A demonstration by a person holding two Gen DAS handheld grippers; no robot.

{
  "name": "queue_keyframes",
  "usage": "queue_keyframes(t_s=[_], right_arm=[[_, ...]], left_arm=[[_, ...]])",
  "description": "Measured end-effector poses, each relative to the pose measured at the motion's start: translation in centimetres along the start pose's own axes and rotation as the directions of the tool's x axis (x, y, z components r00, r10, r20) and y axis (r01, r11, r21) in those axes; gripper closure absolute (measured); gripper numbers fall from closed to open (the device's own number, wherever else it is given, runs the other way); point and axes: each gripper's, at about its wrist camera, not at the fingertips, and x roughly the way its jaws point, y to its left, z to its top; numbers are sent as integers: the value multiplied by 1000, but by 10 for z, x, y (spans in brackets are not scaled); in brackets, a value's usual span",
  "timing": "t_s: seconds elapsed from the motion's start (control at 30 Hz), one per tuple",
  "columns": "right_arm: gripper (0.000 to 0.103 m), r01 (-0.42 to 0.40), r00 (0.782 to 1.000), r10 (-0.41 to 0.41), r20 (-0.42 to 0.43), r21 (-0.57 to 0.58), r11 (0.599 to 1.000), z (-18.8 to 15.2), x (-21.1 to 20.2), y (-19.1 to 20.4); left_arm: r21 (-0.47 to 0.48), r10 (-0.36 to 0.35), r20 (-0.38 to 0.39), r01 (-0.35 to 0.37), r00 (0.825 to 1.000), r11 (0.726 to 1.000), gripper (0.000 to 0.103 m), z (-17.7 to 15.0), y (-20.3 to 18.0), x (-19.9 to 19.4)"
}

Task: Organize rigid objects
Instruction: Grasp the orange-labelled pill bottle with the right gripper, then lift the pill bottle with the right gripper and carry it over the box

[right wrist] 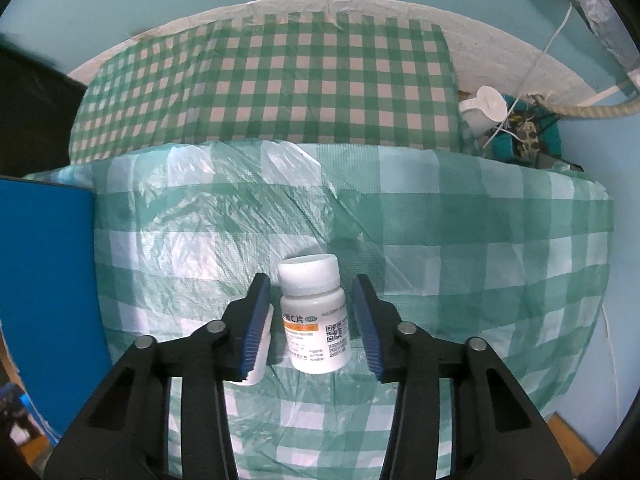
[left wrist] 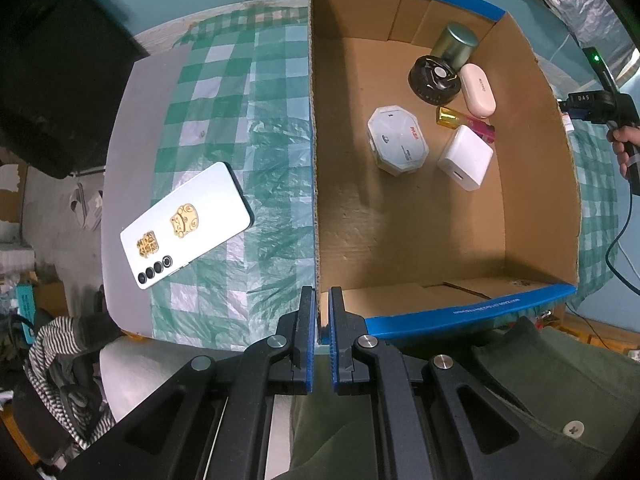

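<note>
A white pill bottle (right wrist: 314,314) stands upright on the green checked cloth, between the fingers of my right gripper (right wrist: 310,322), which is open around it without touching. A second white object (right wrist: 262,344) sits partly hidden behind the left finger. My left gripper (left wrist: 321,336) is nearly closed and empty, above the near corner of the cardboard box (left wrist: 540,184). The box holds a white octagonal case (left wrist: 398,140), a white charger (left wrist: 466,158), a pink case (left wrist: 478,90), a black round object (left wrist: 434,78), a metal tin (left wrist: 458,44) and a small yellow-pink item (left wrist: 464,120). A white phone (left wrist: 184,226) lies face down, left of the box.
The blue box wall (right wrist: 48,288) stands left of the right gripper. A grey board (left wrist: 136,160) lies under the cloth's left edge. The hand holding the right gripper (left wrist: 624,140) is beyond the box's right wall. A white jug (right wrist: 482,110) and cables sit past the table's far right.
</note>
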Motion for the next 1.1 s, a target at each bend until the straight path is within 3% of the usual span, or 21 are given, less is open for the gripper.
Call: queue_keyframes(t_s=[0.4, 0.73, 1.1], right_arm=[[71, 17, 1000, -17, 2, -14, 1000, -8, 2, 2], [72, 51, 999, -51, -5, -45, 998, -17, -2, 8], [72, 30, 1000, -29, 7, -51, 998, -26, -24, 17]], left_arm=[[8, 4, -2, -4, 1000, 1000, 97, 0, 0, 0], [15, 0, -3, 0, 1000, 1000, 97, 0, 0, 0], [21, -10, -3, 10, 1000, 1000, 97, -1, 1, 0]])
